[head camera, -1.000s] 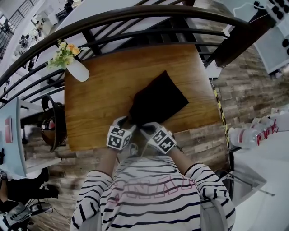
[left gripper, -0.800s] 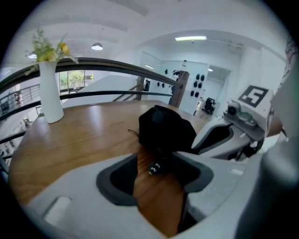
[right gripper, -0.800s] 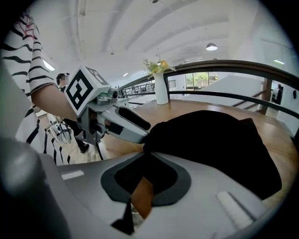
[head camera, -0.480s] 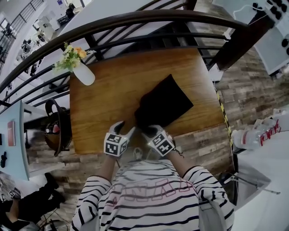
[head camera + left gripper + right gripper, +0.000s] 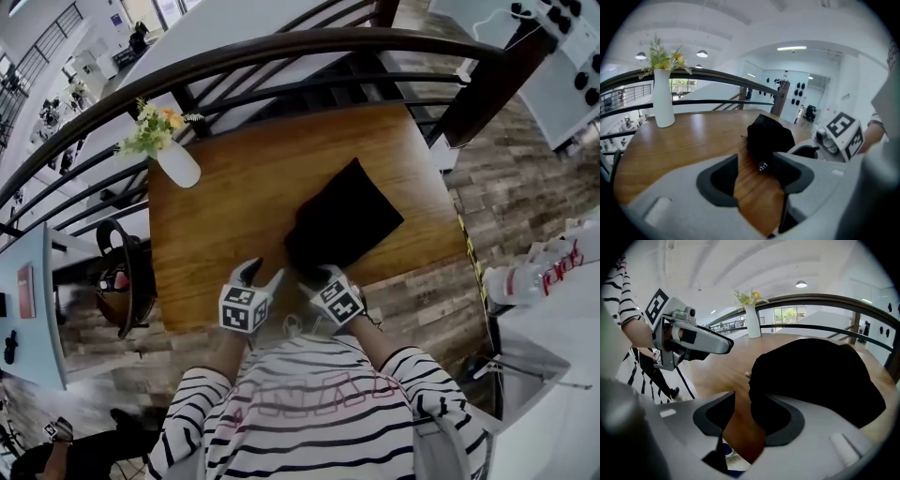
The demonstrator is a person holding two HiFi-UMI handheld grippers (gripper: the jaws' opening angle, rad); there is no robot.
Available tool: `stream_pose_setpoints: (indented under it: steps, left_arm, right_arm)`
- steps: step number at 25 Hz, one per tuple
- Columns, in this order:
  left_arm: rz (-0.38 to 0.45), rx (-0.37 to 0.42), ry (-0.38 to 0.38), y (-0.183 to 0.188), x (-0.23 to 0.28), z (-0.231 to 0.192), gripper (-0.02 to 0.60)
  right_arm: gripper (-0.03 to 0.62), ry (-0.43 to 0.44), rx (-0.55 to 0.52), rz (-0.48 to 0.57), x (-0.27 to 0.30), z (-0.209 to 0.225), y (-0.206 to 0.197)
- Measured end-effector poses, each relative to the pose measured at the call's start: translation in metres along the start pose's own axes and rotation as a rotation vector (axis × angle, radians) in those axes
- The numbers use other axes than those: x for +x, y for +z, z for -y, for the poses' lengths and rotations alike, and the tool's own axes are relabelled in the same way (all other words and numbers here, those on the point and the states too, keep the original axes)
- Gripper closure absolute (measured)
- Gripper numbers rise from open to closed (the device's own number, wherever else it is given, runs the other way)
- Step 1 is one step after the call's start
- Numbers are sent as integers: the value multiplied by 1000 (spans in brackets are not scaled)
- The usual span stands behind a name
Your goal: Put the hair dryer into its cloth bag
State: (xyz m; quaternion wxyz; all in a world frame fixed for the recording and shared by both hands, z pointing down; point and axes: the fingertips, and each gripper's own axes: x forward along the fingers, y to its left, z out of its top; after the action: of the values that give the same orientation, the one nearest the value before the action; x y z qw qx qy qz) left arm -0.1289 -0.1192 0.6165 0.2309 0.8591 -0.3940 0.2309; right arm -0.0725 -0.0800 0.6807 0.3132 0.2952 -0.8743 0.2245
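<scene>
The bag (image 5: 345, 216) lies on the table (image 5: 216, 206). On the left gripper (image 5: 260, 274) the jaws stand apart over bare wood. On the right gripper (image 5: 314, 275) they have just been opening, the bag's edge loose between them.

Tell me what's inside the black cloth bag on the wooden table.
Nothing inside shows. The black cloth bag lies bulging on the table, so something seems to fill it, but opaque cloth covers the contents in every view.
</scene>
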Motion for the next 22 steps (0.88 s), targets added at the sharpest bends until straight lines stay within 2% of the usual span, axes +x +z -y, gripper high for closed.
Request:
stream_pose_setpoints:
  steps: [5,13,22]
  left_arm:
    - [22,5,-3,5,-10,-6,348]
    - [77,7,-32,23,-31,-6,347]
    - [141,32,-65,42,-57,-1,369]
  right_arm:
    - [414,-56,37,57,-13,2,11]
    - [427,-144,102,240,-60,3,57]
    - [508,-259,163,392,-109,13,83]
